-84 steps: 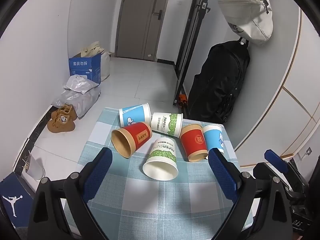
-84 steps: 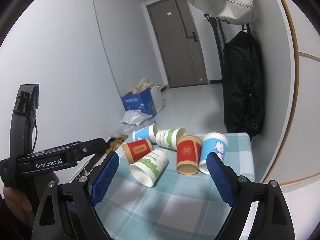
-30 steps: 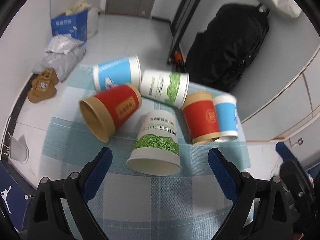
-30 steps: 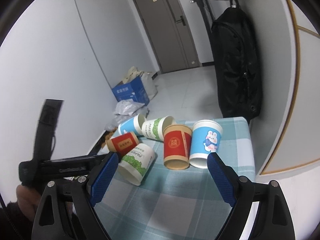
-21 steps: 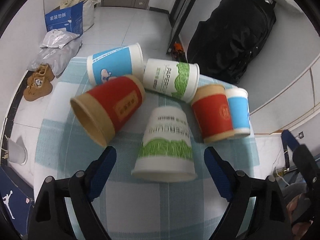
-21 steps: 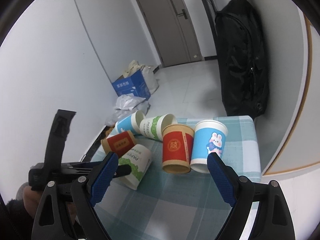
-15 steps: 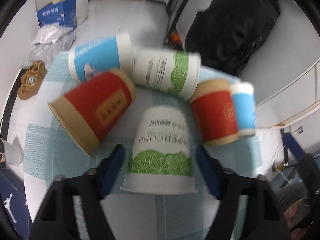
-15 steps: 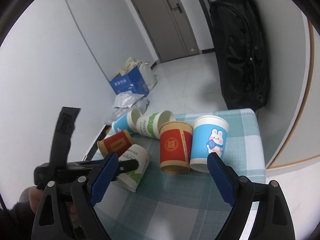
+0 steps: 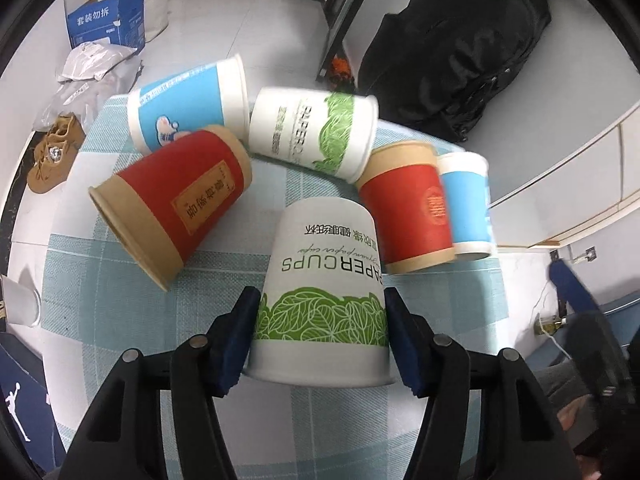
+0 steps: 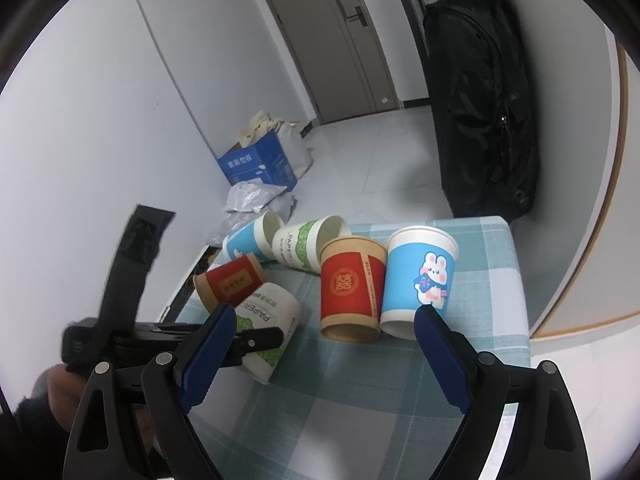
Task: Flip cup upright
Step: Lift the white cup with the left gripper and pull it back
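Several paper cups lie on their sides on a small table with a blue checked cloth (image 9: 120, 304). My left gripper (image 9: 320, 340) is shut on the near white cup with green leaves (image 9: 322, 292), its blue pads pressed on both sides near the rim. That cup also shows in the right wrist view (image 10: 268, 320), lying on the cloth with the left gripper (image 10: 240, 340) around it. My right gripper (image 10: 320, 364) is open and empty, above the table's near part, in front of a red cup (image 10: 352, 288) and a blue rabbit cup (image 10: 418, 280).
Another red cup (image 9: 172, 200), a blue cup (image 9: 188, 100) and a second white-green cup (image 9: 312, 132) lie behind the held one. A black bag (image 9: 452, 52) hangs at the wall. A blue box (image 9: 106, 26) and shoes (image 9: 52, 156) are on the floor at left.
My left gripper has moved forward and down to the near white-green cup and closed on it. My right gripper has drifted slightly and stays open.
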`<state>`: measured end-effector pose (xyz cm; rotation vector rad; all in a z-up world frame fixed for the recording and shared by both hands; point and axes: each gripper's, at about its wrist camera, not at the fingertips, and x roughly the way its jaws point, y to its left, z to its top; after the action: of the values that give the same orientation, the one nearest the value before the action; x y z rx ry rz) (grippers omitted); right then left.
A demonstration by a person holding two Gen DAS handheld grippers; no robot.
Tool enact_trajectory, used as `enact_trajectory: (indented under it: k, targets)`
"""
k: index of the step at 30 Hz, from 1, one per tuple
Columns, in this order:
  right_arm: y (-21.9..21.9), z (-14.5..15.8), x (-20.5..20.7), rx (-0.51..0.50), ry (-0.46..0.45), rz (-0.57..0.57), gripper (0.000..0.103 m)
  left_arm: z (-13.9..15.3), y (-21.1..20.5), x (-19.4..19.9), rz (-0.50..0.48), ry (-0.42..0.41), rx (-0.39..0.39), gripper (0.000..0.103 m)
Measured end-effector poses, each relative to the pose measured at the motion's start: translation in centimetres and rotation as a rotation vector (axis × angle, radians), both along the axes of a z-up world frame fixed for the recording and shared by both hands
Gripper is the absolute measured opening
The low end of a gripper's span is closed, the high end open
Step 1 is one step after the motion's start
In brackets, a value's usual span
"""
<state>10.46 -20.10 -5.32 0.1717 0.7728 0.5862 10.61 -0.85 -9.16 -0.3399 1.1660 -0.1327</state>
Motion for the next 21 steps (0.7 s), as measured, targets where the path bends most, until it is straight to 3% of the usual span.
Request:
enact_trajectory:
  k: [9,21]
  targets:
    - [-0.3,0.4,-1.6,-0.006,-0.011,-0.011,0.091,3.3,-0.1,-3.0,0.007,-0.111,-0.046,0.056]
    - [0.5,1.7,-5.6,-0.022,-0.112,0.025,0.091,6.2,1.4,-8.0,0.033,-0.262,-0.109,0.056]
